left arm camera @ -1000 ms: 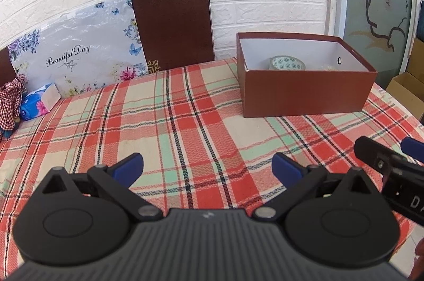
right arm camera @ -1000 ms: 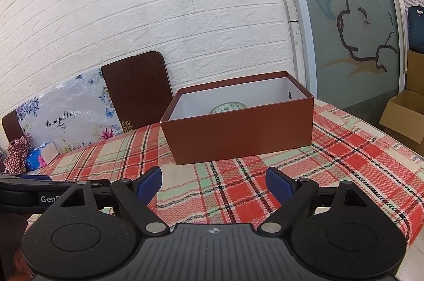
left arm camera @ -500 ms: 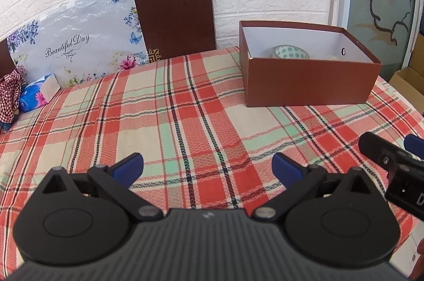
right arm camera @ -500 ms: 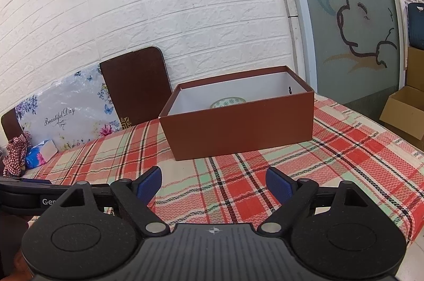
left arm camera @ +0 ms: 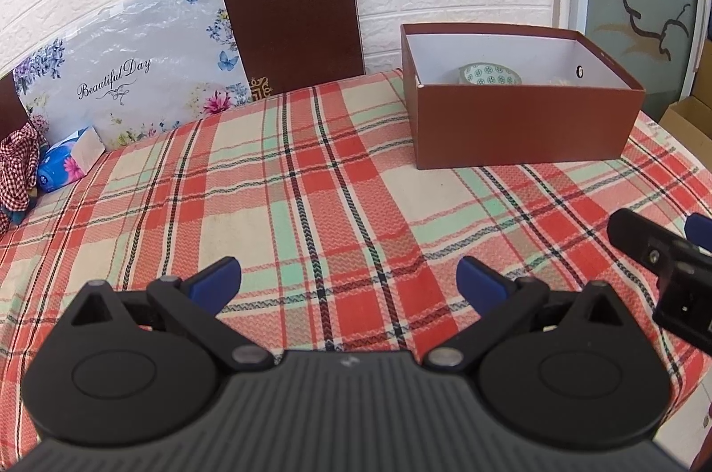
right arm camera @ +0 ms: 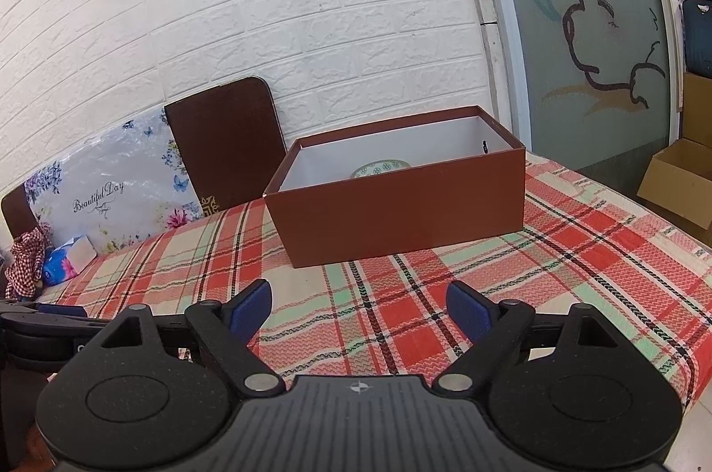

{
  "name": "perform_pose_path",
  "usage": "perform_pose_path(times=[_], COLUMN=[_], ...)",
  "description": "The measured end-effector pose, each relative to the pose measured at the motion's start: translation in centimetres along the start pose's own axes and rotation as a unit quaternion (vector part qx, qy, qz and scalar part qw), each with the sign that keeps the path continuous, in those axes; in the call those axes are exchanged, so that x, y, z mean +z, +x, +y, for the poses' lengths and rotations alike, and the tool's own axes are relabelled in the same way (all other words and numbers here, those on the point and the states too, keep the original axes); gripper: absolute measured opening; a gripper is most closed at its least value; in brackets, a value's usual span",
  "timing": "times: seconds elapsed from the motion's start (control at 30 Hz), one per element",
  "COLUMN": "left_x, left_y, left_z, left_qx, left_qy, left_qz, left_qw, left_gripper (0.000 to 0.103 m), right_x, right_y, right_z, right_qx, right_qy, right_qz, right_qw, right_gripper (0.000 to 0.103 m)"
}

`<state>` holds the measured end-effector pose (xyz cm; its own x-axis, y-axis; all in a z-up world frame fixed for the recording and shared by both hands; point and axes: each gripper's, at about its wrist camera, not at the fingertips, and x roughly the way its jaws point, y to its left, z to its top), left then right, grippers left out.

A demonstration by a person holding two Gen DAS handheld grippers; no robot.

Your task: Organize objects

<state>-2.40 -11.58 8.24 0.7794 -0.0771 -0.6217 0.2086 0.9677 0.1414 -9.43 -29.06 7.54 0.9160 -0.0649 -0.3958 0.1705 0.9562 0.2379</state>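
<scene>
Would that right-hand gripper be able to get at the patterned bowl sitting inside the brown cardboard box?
Probably yes: the brown cardboard box has no lid, and the open right gripper holds nothing. It must come over the wall to reach the patterned bowl.

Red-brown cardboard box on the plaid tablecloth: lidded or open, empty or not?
Open, not empty: the red-brown cardboard box has no lid, and a green-patterned bowl sits inside.

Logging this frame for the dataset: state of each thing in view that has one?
left gripper: open, empty
right gripper: open, empty
brown box: lid off, upright on the plaid tablecloth
patterned bowl: inside the box, partly hidden by its front wall
tissue pack: lying at the table's far left edge
checked cloth: crumpled beside the tissue pack
</scene>
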Motion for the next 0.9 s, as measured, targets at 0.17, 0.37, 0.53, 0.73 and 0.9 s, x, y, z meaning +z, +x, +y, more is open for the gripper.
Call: perform_pose_path(times=[0.17, 0.37, 0.53, 0.73, 0.9], left_x=[-0.2, -0.3, -0.4, -0.5, -0.5], left_y=[0.2, 0.5, 0.7, 0.9, 1.0], left_z=[-0.3, -0.4, -0.6, -0.9, -1.1], left_qx=[-0.003, -0.003, -0.004, -0.006, -0.006], left_qy=[0.006, 0.01, 0.015, 0.021, 0.025], left_qz=[0.005, 0.015, 0.022, 0.027, 0.032], left_qw=[1.0, 0.9998, 0.9996, 0.9994, 0.9992], left_gripper=[0.103, 0.103, 0.103, 0.103, 0.103], right_x=[-0.1, -0.1, -0.1, -0.2, -0.3], right_y=[0.0, 0.1, 0.2, 0.3, 0.5], right_z=[0.0, -0.1, -0.3, -0.5, -0.5], right_qx=[0.0, -0.001, 0.0, 0.001, 0.001], right_qy=[0.003, 0.005, 0.008, 0.011, 0.014], right_qz=[0.001, 0.003, 0.005, 0.008, 0.011], right_qw=[1.0, 1.0, 1.0, 1.0, 1.0], right_gripper=[0.087, 0.087, 0.087, 0.087, 0.087])
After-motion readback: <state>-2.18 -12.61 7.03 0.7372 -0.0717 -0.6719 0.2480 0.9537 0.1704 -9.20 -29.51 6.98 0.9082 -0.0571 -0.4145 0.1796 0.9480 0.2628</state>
